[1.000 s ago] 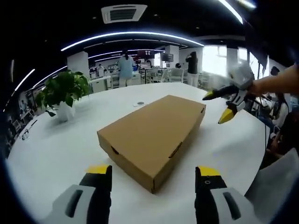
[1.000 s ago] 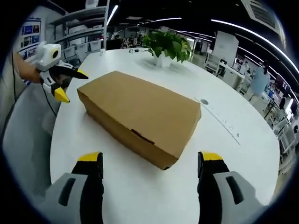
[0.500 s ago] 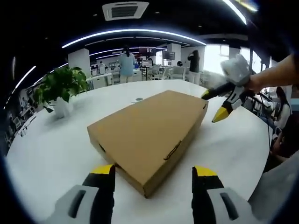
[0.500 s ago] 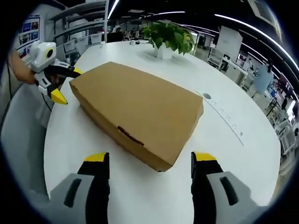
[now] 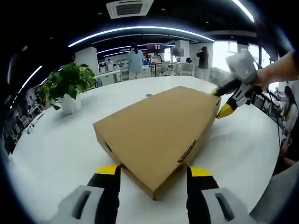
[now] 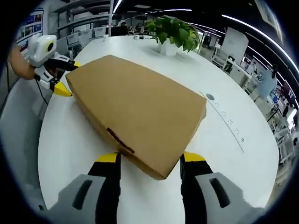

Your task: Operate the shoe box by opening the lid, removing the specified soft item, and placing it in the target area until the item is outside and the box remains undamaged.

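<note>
A person stands at a round white table (image 5: 60, 154) holding a gripper in each hand. In the left gripper view, the left gripper (image 5: 154, 173) sits nearest, its yellow-tipped jaws spread open on either side of the near corner of a plain brown cardboard box (image 5: 159, 126). The box lies flat near the table's middle with its lid shut. At the box's far end the right gripper (image 5: 225, 100) reaches in with jaws also open, one tip level with the lid edge, the other lower beside the wall; whether they touch the cardboard cannot be told.

In the right gripper view the same holds from the other end: open jaws straddle the near corner, and the box stretches away.

Beyond the box stands a potted plant (image 5: 67, 86), well apart from it, with a small dark disc (image 6: 209, 97) set in the tabletop. Farther off, people stand among office desks.

The step looks like opening the lid. To do it well, both grippers should likely catch the lid's edge only and lift evenly, gently, so the cardboard neither tears nor creases.
</note>
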A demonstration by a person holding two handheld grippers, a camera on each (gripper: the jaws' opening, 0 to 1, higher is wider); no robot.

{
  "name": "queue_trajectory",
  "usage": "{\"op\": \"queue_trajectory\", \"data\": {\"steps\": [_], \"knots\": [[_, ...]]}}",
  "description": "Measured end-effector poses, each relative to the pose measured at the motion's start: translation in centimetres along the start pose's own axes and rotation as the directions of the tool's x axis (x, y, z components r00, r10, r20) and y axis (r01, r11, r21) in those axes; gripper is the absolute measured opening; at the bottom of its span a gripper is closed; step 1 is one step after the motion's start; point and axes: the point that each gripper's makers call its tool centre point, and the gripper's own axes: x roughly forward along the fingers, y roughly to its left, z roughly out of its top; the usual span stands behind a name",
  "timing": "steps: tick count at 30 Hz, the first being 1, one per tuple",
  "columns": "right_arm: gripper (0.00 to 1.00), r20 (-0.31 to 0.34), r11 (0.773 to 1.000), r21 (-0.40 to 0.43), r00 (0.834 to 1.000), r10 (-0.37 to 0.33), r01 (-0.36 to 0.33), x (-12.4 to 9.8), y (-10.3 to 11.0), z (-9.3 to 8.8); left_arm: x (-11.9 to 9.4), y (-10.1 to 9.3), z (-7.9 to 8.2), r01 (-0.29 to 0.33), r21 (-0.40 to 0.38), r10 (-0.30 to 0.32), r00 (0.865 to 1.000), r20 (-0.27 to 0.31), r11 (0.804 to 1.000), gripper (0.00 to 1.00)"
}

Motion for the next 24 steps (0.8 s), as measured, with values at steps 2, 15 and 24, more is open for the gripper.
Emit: {"op": "queue_trajectory", "data": {"steps": [2, 15, 24], "knots": [[0.47, -0.001, 1.0, 0.002, 1.0, 0.002, -0.002, 0.0, -0.03, -0.02, -0.01, -0.05, -0.07, 0.0, 0.001, 0.0, 1.0, -0.003, 1.0, 0.57], [0.48, -0.005, 1.0, 0.023, 1.0, -0.005, 0.005, 0.04, 0.2, 0.03, -0.14, -0.13, -0.05, 0.013, 0.008, -0.013, 1.0, -0.008, 1.0, 0.55], [0.49, 0.006, 0.998, 0.07, 1.0, -0.003, 0.003, 0.02, 0.78, 0.24, -0.35, 0.35, -0.23, 0.035, 0.016, -0.034, 0.999, -0.029, 0.999, 0.54]]}}
